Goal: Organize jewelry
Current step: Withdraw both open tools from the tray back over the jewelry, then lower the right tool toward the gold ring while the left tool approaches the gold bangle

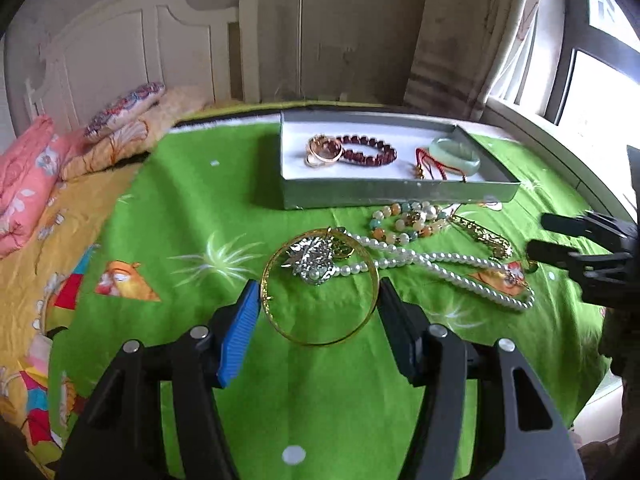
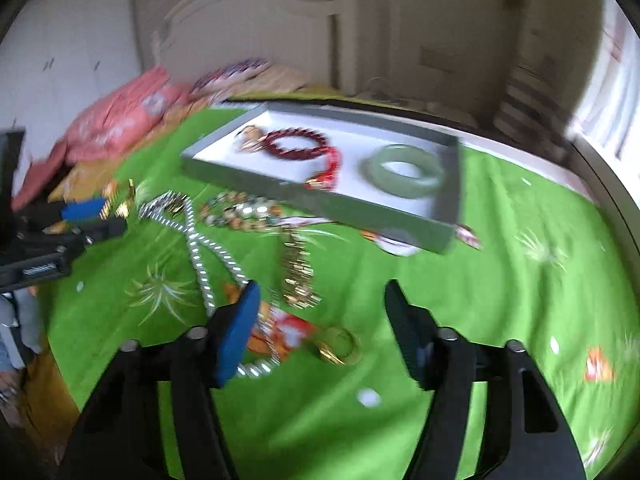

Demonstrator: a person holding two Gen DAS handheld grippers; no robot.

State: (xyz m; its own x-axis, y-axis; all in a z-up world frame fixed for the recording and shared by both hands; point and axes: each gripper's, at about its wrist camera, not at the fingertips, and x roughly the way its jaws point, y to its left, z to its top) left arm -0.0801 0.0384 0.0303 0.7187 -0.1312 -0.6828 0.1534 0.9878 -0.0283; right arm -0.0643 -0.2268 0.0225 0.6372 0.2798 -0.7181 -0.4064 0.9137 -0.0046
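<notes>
Your left gripper (image 1: 318,296) is reaching forward low over the green patterned bedsheet (image 1: 200,208), its fingers spread wide on either side of one thin gold bangle (image 1: 319,287); whether the pads are touching it cannot be told. Inside that bangle's far edge one silver brooch-like ornament (image 1: 314,260) is lying, joined to one long white pearl necklace (image 1: 440,264) trailing right. Your right gripper (image 2: 320,300) is hovering over the sheet with its fingers apart and holding nothing, one small gold ring (image 2: 340,346) lying between them. Farther off, one multicoloured bead bracelet (image 1: 408,220) and one gold link chain (image 1: 482,236) are lying just in front of the grey shallow tray (image 1: 400,194). In the tray are resting gold rings (image 1: 324,150), one dark red bead bracelet (image 1: 370,148), one red cord (image 1: 430,164) and one pale green jade bangle (image 1: 456,156). No writing is readable.
</notes>
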